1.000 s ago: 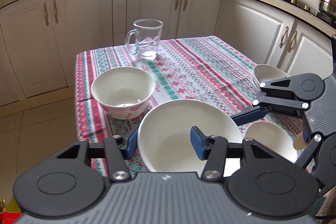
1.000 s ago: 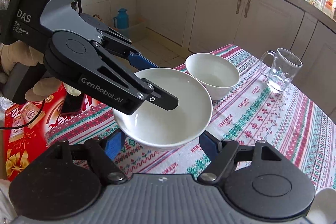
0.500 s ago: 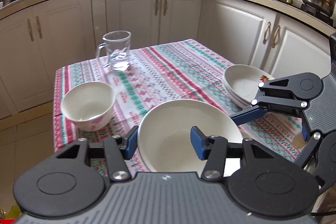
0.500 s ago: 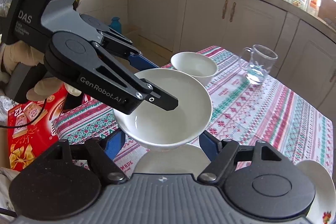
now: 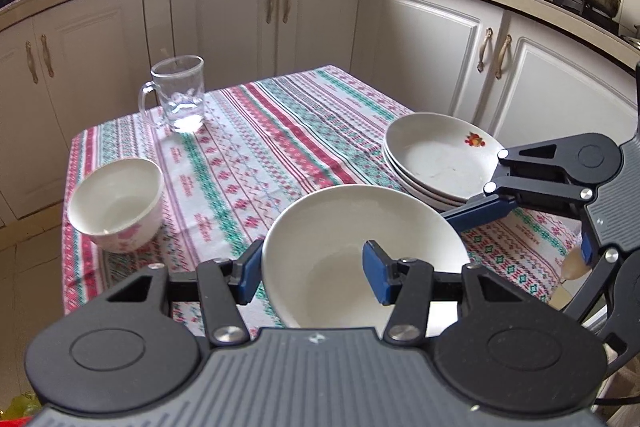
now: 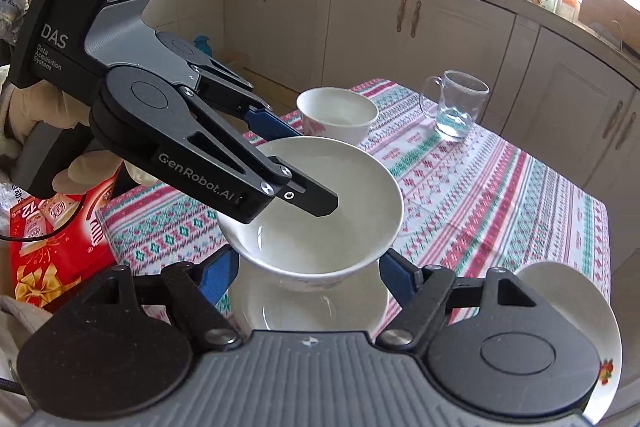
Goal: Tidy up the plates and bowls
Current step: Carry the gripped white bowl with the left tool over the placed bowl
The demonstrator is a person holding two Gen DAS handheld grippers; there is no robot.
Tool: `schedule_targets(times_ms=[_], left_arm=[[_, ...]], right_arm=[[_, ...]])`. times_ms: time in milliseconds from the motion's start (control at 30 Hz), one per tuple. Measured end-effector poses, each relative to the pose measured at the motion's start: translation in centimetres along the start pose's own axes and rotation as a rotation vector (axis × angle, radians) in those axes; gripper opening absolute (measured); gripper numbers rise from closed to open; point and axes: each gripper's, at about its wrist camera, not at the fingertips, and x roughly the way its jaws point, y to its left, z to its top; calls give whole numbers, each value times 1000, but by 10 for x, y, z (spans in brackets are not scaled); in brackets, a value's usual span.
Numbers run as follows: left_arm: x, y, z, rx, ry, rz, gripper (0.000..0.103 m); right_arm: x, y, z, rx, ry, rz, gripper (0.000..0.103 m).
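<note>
White china fills the left wrist view: a wide bowl [image 5: 360, 255] sits in the left gripper [image 5: 312, 271], whose jaws pinch its near rim, 1 blue pad outside and 1 inside. The right gripper [image 5: 472, 215] comes in from the right, 1 blue finger reaching the bowl's far edge. Since a second ago the view has swung across the striped tablecloth [image 5: 256, 155]: the pink-flowered bowl [image 5: 116, 203] and glass mug [image 5: 180, 95] have slid left, and a stack of plates [image 5: 440, 159] has come fully into sight.

From the right wrist view, the bowl [image 6: 316, 215] hangs above the cloth with the right gripper [image 6: 308, 271] spread around its lower body, pads at either side; whether they press cannot be told. Under it a smaller white dish [image 6: 308, 307] now shows, absent a second ago. Both hands have carried the bowl sideways together, so it is probably about to be nested on that dish, with the flowered bowl left to collect.
</note>
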Motion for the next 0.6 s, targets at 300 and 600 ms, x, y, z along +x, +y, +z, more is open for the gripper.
schedule_targets(times_ms=[300, 600], left_arm=[[12, -13, -12, -12, 34, -10, 52], [18, -16, -17, -12, 45, -8, 52]], right_arm=[[-1, -2, -18, 34, 25, 13, 81], [3, -2, -26, 51, 43, 23, 81]])
